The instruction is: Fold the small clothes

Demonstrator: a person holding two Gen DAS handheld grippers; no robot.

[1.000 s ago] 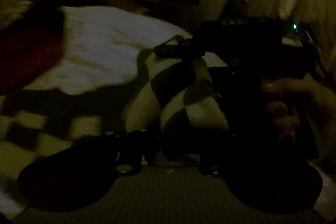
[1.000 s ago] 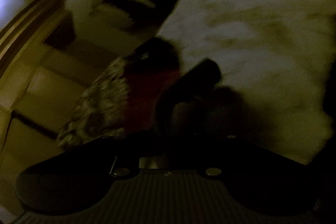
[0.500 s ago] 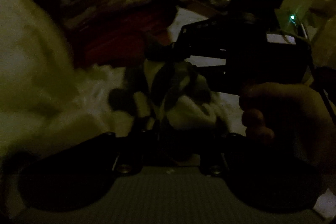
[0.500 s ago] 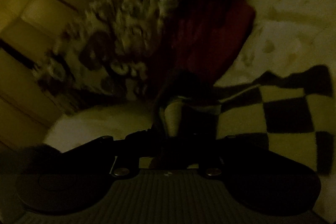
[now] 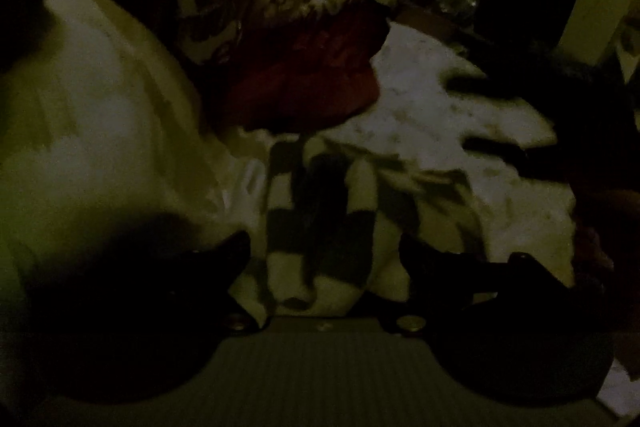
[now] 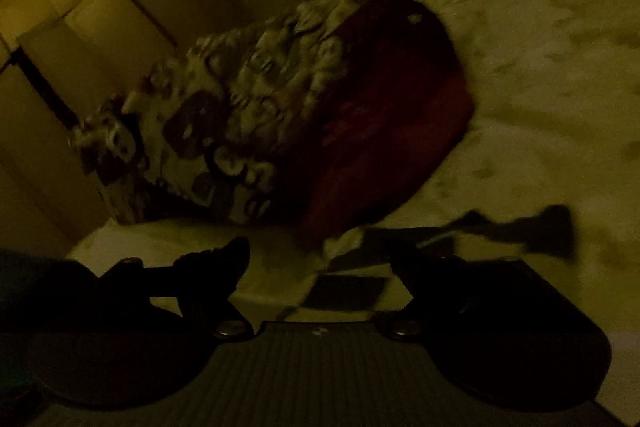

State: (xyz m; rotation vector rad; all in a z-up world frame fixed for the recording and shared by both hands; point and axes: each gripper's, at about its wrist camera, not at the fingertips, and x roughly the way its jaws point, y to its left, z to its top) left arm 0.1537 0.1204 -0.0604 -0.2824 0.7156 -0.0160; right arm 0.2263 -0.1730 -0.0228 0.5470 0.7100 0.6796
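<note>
My left gripper (image 5: 324, 247) is opening, its fingers spread either side of the checkered cloth (image 5: 320, 219) lying bunched on the pale bedsheet (image 5: 460, 131) just below the red pillow (image 5: 304, 79). My right gripper (image 6: 320, 267) is opening too, over that cloth's edge, pads clear.

Dim frame. Left gripper (image 5: 324, 247) jaws opening, crumpled black-and-white checkered cloth (image 5: 320, 227) between them on pale bedsheet (image 5: 440, 115); dark red folded garment (image 5: 304, 79) beyond.
</note>
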